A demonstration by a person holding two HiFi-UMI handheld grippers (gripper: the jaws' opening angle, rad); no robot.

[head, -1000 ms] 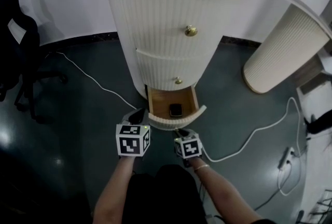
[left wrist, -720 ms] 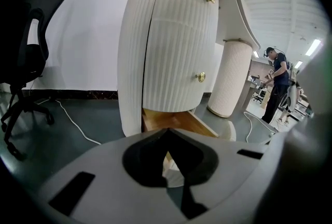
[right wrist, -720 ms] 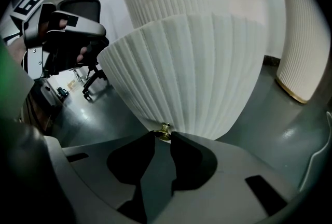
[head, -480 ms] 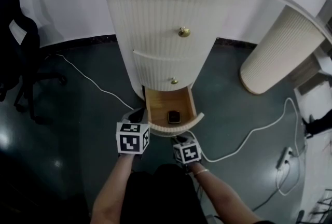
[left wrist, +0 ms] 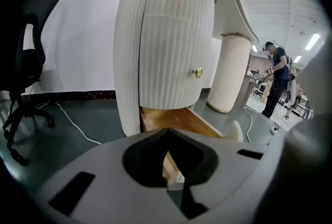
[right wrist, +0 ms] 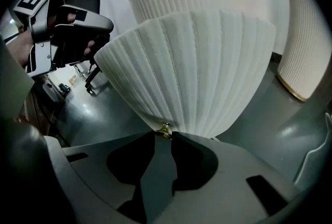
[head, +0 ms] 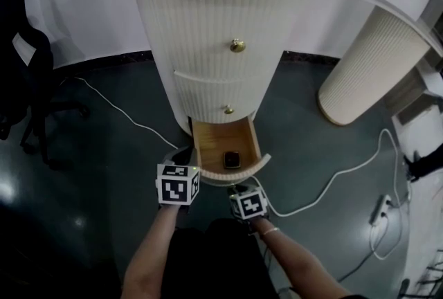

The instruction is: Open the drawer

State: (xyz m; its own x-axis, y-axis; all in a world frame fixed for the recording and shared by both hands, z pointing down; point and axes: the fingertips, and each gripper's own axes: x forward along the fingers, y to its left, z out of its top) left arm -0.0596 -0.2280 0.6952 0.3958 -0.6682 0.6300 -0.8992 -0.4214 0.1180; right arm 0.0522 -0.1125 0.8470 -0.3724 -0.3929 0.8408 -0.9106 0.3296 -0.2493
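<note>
- The bottom drawer (head: 257, 163) stands out from the ribbed white cabinet (head: 208, 21), with a small dark thing (head: 232, 159) lying on its wooden floor.
- The right gripper (right wrist: 164, 134) has its jaws closed on the drawer's brass knob (right wrist: 164, 128).
- The left gripper (left wrist: 167, 132) hangs just beside the drawer, jaws together, holding nothing.

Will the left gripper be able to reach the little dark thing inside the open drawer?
Probably yes. The drawer is pulled out with nothing over the dark thing, and the left gripper sits beside its left corner. The right gripper holds the front knob, out of the way.
</note>
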